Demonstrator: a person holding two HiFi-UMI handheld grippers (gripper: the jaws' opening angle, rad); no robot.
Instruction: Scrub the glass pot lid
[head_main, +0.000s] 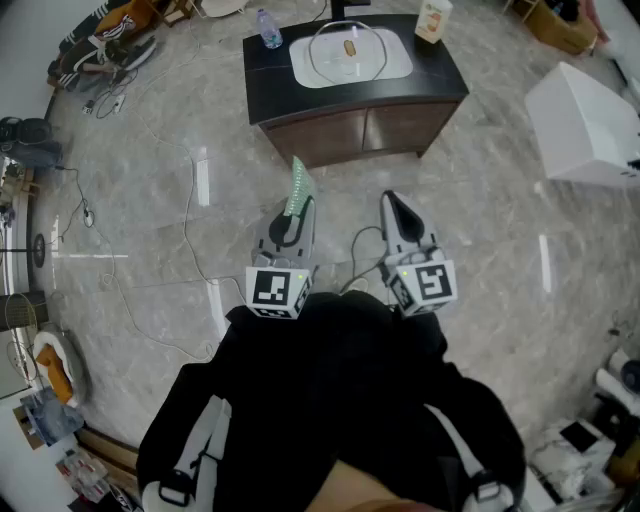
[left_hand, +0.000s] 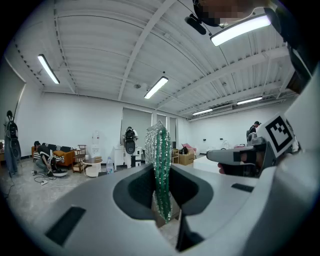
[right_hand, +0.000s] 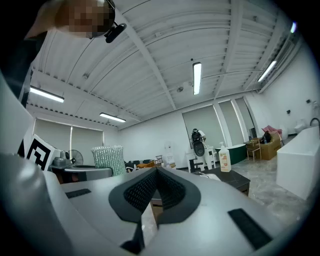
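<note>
The glass pot lid (head_main: 348, 50) lies on a white basin (head_main: 398, 62) set in a dark cabinet (head_main: 355, 110), far ahead of both grippers. My left gripper (head_main: 298, 207) is shut on a green and silver scrub sponge (head_main: 297, 186), which stands upright between the jaws (left_hand: 160, 170). My right gripper (head_main: 391, 201) is shut with nothing in it, its pads (right_hand: 150, 186) pressed together. Both grippers are held close to the person's body, side by side and well short of the cabinet. From the right gripper view the sponge (right_hand: 108, 156) shows at the left.
A water bottle (head_main: 270, 29) and a soap bottle (head_main: 432, 20) stand on the cabinet top. A white box (head_main: 585, 125) sits on the floor at the right. Cables (head_main: 185, 250) trail over the marble floor at the left. Clutter lines the left wall.
</note>
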